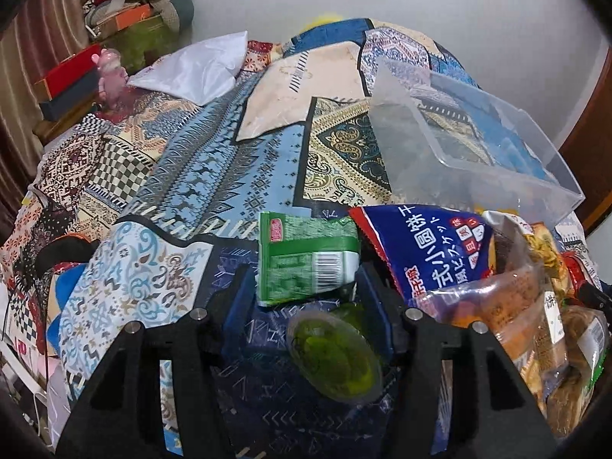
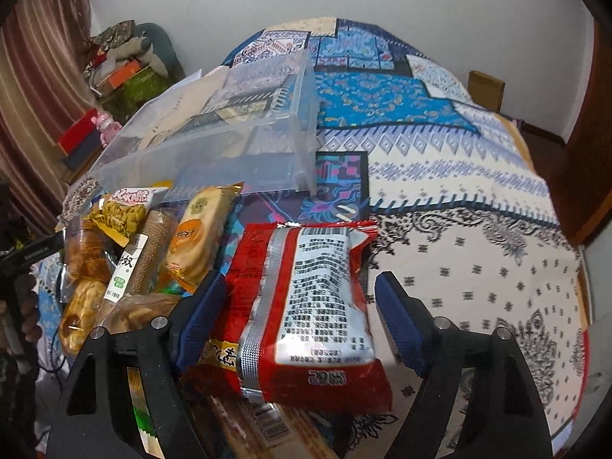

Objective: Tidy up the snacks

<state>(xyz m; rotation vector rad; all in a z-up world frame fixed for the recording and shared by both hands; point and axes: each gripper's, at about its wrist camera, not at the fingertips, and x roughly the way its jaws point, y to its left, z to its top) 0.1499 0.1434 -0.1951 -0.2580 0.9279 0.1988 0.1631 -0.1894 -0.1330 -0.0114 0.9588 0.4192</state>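
- The near end of the red packet (image 2: 302, 306) is being hidden behind gripper parts.
- The heap of snacks (image 1: 535, 306) is being cut off by the frame's right edge.
- The green packet (image 1: 306, 260) is being blurred, its print unreadable.

**Materials and surface finish, both wrist views**

Bedspread (image 1: 214, 176): woven cloth, matt, printed patchwork pattern, slightly creased.
Storage bin (image 1: 478, 141): clear plastic, smooth, faintly frosted walls with a dull sheen.
Green packet (image 1: 306, 260): thin plastic film, glossy, wrinkled.
Jelly cup (image 1: 336, 355): transparent plastic, smooth, shiny film lid.
Blue biscuit bag (image 1: 432, 244): glossy printed film, crinkled.
Red packet (image 2: 302, 306): glossy plastic film with a metallic silver seam strip and a white printed panel.
Left claw (image 1: 306, 298) and right claw (image 2: 298, 317): matt black plastic bodies, bright metal pins, blue textured pads.
Curtain (image 2: 42, 88): ribbed cloth, soft sheen.
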